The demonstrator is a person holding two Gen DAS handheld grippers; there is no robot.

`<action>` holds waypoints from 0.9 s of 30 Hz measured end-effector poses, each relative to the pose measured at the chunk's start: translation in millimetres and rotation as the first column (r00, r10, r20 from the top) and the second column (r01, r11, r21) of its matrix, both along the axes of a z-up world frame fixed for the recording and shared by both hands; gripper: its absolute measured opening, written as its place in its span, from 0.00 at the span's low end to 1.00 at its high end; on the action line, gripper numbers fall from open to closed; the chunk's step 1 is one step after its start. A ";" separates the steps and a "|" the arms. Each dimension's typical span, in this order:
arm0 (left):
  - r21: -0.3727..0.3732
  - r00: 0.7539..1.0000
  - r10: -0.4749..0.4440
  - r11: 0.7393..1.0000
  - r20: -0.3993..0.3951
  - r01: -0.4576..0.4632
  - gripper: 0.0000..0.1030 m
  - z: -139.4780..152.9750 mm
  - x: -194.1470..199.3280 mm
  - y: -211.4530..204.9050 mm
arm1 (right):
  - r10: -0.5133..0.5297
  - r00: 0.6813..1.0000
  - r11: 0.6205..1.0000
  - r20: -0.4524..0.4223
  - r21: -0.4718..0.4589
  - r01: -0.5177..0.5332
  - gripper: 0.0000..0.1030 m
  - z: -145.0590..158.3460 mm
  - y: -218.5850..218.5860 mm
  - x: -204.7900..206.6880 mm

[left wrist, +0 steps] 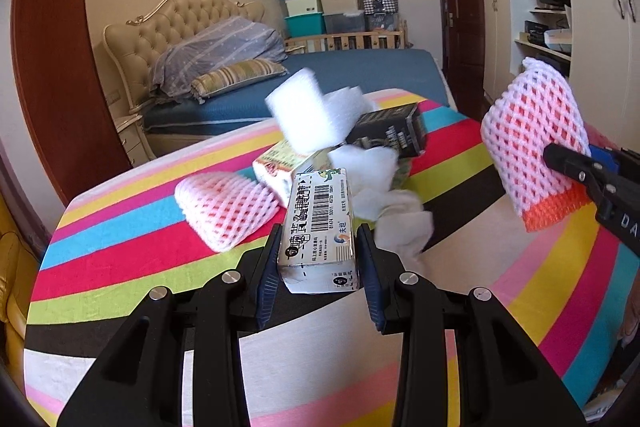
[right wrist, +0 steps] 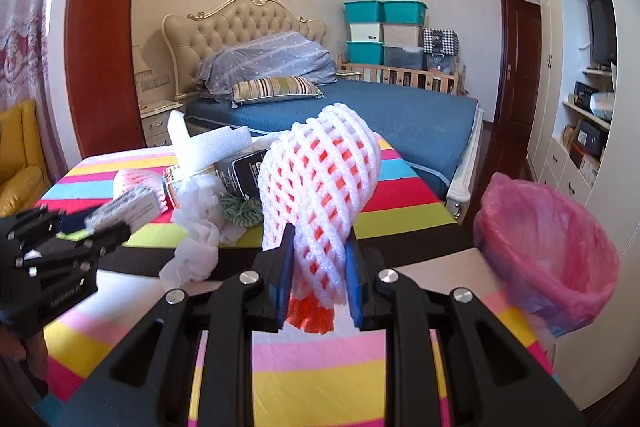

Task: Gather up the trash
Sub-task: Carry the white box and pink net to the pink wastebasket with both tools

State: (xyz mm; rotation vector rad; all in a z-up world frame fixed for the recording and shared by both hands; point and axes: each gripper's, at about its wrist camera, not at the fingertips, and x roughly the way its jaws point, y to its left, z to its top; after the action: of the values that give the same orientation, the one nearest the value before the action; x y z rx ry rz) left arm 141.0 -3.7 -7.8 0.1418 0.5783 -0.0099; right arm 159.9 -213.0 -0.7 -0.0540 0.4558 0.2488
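A: Over the striped cloth (left wrist: 132, 251), left of the trash heap, we have the left gripper (left wrist: 318, 247) pinching a small white carton (left wrist: 318, 223) with a barcode. Its blue pads press both long sides, and the carton sticks out forward past the fingertips, lifted clear of the cloth.

B: And just left of the heap we see a second pink foam net (left wrist: 224, 209) lying flat on the cloth, apart from our tongs.

A: The heap itself sits mid-cloth: a white foam block (left wrist: 304, 111) on top, a black box (left wrist: 390, 129) leaning beside it, crumpled white tissue (left wrist: 394, 203) at the near edge, touching nothing we hold.

B: Right of the heap, our right gripper (right wrist: 320, 277) is pressed together on a pink-and-orange foam fruit net (right wrist: 320, 179). The net rises above the fingers and curls forward; its orange end hangs below the pads.

A: Farther right of the heap, past the cloth's edge, we see the bin with a pink liner (right wrist: 548, 247), mouth tilted toward us, near the net but not touching it.
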 end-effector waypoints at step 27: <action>0.124 0.965 -0.261 0.958 -0.007 0.260 0.33 6.9 16.0 -145.2 | -0.189 0.981 0.981 0.046 0.046 0.186 0.22 6.8 -139.6 -34.1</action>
State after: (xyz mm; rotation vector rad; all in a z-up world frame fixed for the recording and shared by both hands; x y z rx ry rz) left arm 157.0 -148.9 -0.9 0.3385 0.5479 -0.2293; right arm 125.9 -352.6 6.2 0.0239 0.4031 0.0714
